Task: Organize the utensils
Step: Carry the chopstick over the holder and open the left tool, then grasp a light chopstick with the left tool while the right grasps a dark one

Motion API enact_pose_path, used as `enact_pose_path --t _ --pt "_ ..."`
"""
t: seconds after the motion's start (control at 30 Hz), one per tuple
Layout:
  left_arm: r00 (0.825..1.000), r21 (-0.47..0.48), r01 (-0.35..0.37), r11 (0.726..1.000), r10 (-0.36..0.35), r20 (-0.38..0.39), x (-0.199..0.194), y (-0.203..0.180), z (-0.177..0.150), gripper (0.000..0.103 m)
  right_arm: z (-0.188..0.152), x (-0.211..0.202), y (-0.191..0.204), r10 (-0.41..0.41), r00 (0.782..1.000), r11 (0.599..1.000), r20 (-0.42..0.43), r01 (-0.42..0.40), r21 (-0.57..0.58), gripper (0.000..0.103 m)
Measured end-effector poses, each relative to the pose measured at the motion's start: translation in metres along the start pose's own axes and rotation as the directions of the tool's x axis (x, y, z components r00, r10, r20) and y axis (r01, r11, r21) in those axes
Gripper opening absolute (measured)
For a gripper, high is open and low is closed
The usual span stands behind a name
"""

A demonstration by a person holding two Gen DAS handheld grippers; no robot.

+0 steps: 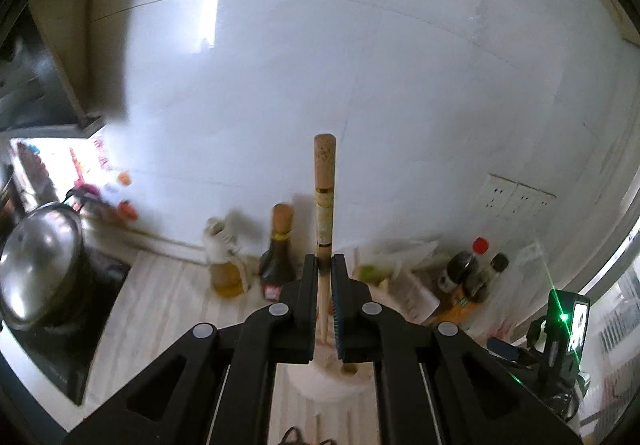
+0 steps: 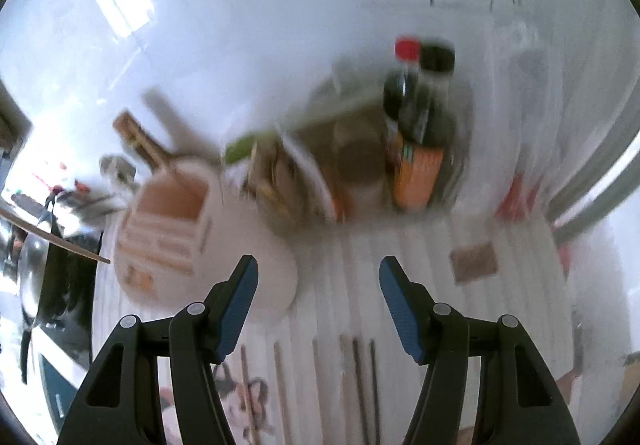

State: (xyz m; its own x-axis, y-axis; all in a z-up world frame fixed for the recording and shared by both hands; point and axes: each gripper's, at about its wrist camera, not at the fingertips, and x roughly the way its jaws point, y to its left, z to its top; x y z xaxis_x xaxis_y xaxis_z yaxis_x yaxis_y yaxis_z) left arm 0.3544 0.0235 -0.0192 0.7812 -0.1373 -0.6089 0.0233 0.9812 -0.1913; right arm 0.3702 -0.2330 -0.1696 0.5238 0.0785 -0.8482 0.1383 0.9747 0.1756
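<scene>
My left gripper [image 1: 325, 265] is shut on a pair of pale wooden chopsticks [image 1: 325, 189] that stand upright, thick ends up. Their lower ends reach down to a pale utensil holder [image 1: 332, 377] just under the jaws. My right gripper [image 2: 318, 273] is open and empty above the counter. The same holder [image 2: 168, 225], pinkish white with slots, stands to its left in the blurred right wrist view. Several loose chopsticks [image 2: 360, 381] lie on the counter below the right jaws.
Oil and sauce bottles [image 1: 276, 253] stand along the white tiled wall. More bottles [image 2: 416, 113] and packets crowd the back right. A steel pot [image 1: 40, 261] sits on a black stove at the left. Wall sockets [image 1: 516, 199] are at the right.
</scene>
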Motion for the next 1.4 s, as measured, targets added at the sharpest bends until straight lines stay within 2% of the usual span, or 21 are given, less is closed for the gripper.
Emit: enact_pose_path --t 0.23,0.43,0.57,0.63,0.67,0.7,0.8,0.83,0.87,0.97,1.07,1.1,1.2,1.27,1.33,1.4 --pt "0.998 0.052 0.031 0.998 -0.029 -0.048 0.046 -0.024 0.019 0.004 0.036 0.004 0.003 -0.017 0.999 1.000 0.034 0.017 -0.002 0.065" --pt "0.988 0.085 0.050 0.995 -0.037 -0.150 0.093 -0.033 0.007 0.005 0.046 0.022 0.006 -0.031 0.999 0.999 0.019 0.031 -0.014 0.065" --pt "0.981 0.062 0.035 0.997 -0.023 -0.194 0.101 -0.032 -0.003 0.011 0.043 0.026 0.005 -0.022 1.000 0.999 0.007 0.022 -0.028 0.065" --pt "0.985 0.048 0.020 0.999 -0.011 -0.175 0.094 -0.028 -0.008 0.034 0.038 0.028 0.000 -0.012 1.000 1.000 -0.005 0.012 -0.025 0.065" --pt "0.986 0.038 0.013 0.999 -0.007 -0.164 0.090 -0.025 -0.011 0.063 0.035 0.029 -0.004 -0.010 1.000 1.000 -0.013 0.010 -0.018 0.065" --pt "0.990 0.028 -0.001 1.000 0.005 -0.142 0.082 -0.022 -0.015 0.084 0.031 0.029 -0.009 -0.005 1.000 1.000 -0.022 0.005 -0.008 0.065" --pt "0.996 0.013 -0.035 0.999 0.036 -0.078 0.066 -0.012 -0.031 0.089 0.014 0.031 -0.024 0.005 0.999 1.000 -0.049 -0.004 0.017 0.065" --pt "0.996 0.012 -0.047 0.999 0.048 -0.070 0.062 -0.008 -0.040 0.093 0.008 0.031 -0.029 0.006 0.998 1.000 -0.056 -0.005 0.024 0.065" --pt "0.996 0.012 -0.064 0.998 0.065 -0.063 0.059 -0.005 -0.053 0.103 -0.001 0.032 -0.035 0.005 0.998 1.000 -0.070 -0.003 0.030 0.065" --pt "0.988 0.030 -0.115 0.993 0.117 -0.099 0.064 0.001 -0.092 0.103 -0.028 0.039 -0.056 0.006 0.993 0.998 -0.116 0.001 0.056 0.065" --pt "0.964 0.039 -0.134 0.990 0.140 -0.226 0.083 0.009 -0.141 0.103 -0.059 0.055 -0.075 -0.007 0.982 0.998 -0.188 0.020 0.067 0.065" --pt "0.948 0.052 -0.151 0.987 0.160 -0.274 0.091 0.012 -0.160 0.103 -0.070 0.062 -0.081 -0.010 0.976 0.997 -0.216 0.026 0.069 0.065" --pt "0.915 0.096 -0.179 0.979 0.201 -0.349 0.108 0.017 -0.201 0.103 -0.105 0.087 -0.094 -0.029 0.953 0.997 -0.302 0.049 0.060 0.065" --pt "0.880 0.143 -0.198 0.970 0.240 -0.409 0.122 0.019 -0.230 0.103 -0.124 0.100 -0.099 -0.039 0.938 0.997 -0.344 0.060 0.049 0.063" --pt "0.839 0.156 -0.189 0.970 0.242 -0.487 0.135 0.022 -0.254 0.102 -0.142 0.113 -0.104 -0.047 0.922 0.997 -0.385 0.065 0.034 0.053" --pt "0.812 0.176 -0.183 0.967 0.250 -0.528 0.144 0.022 -0.271 0.093 -0.154 0.122 -0.106 -0.054 0.909 0.998 -0.413 0.068 0.019 0.050"
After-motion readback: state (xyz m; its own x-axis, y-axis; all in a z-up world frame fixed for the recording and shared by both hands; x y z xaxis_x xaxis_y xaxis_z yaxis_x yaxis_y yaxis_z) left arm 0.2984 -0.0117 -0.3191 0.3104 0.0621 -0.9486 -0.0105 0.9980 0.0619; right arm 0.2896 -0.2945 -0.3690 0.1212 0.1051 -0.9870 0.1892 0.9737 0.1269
